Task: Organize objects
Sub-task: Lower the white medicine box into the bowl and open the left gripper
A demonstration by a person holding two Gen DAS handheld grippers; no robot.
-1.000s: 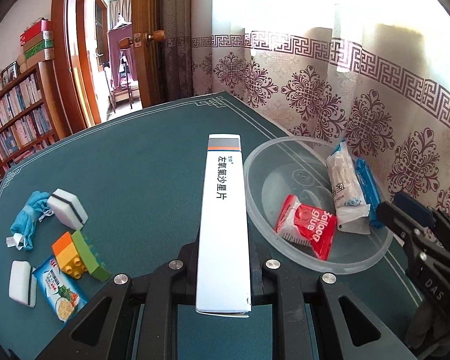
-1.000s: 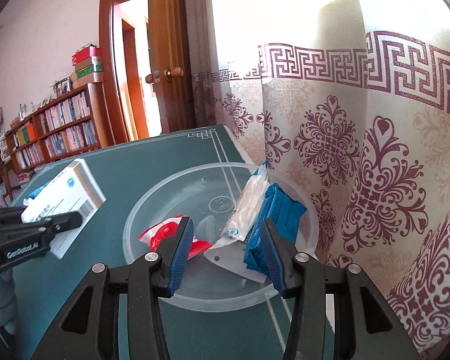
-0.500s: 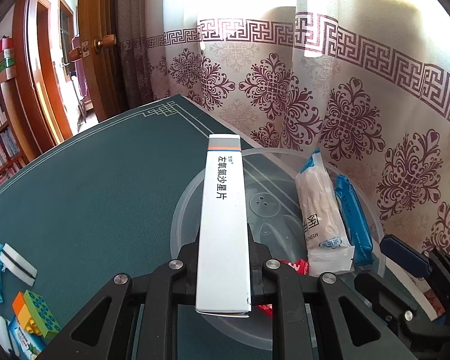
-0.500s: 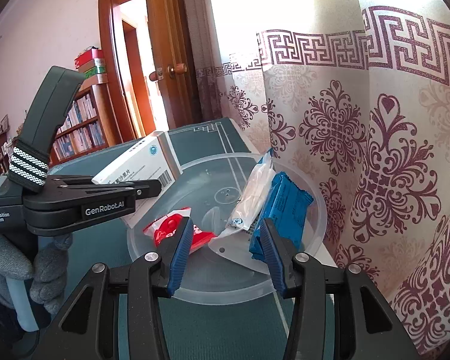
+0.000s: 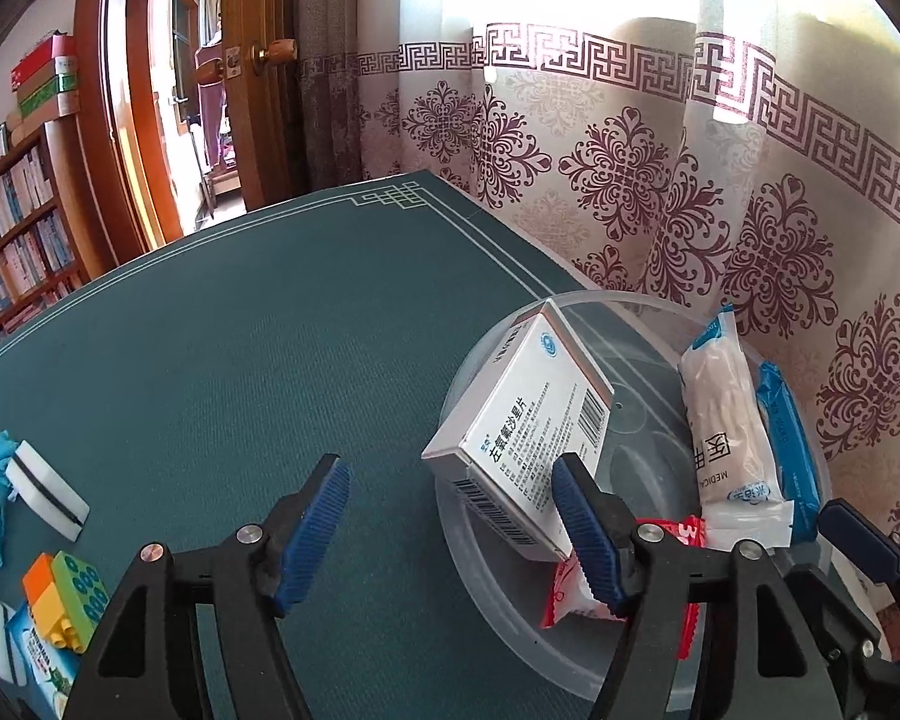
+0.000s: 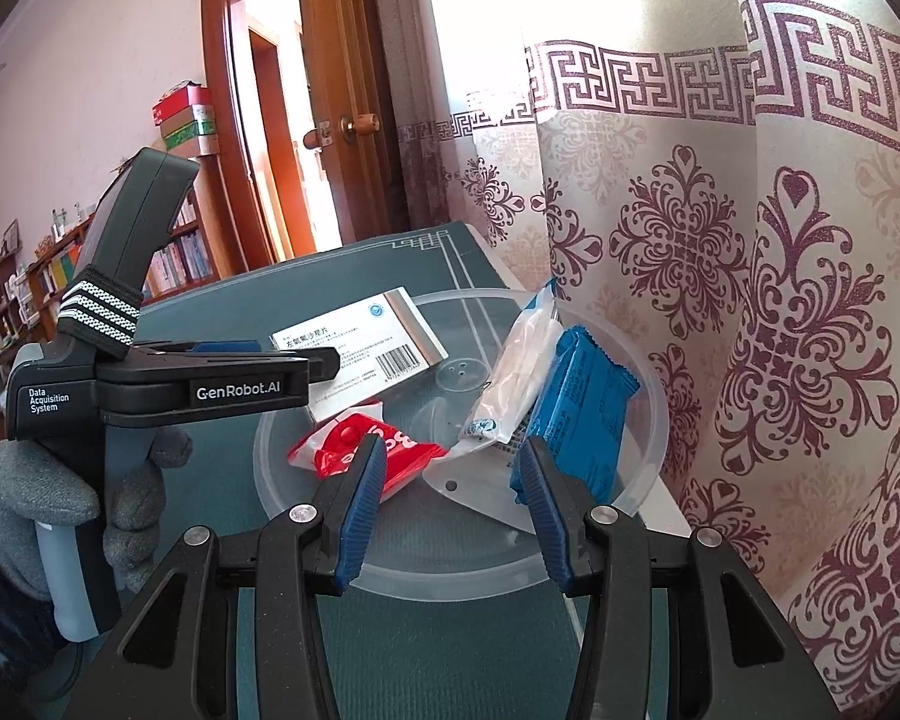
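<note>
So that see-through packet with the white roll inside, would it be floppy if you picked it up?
Probably partly. The clear plastic packet leans on the blue wrapper, and its flat sealed end looks limp. The white roll inside looks soft and light, perhaps gauze. The film may be slippery.

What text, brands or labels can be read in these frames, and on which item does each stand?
"GenRobot.AI": side of the left gripper.
"Data Acquisition System": the left gripper's body.
"左氧氟沙星片": white medicine box; its small print and barcode digits are unreadable.
"MEDICAL", partly visible: white gauze packet.
Red packet and blue packet: print not legible.
</note>
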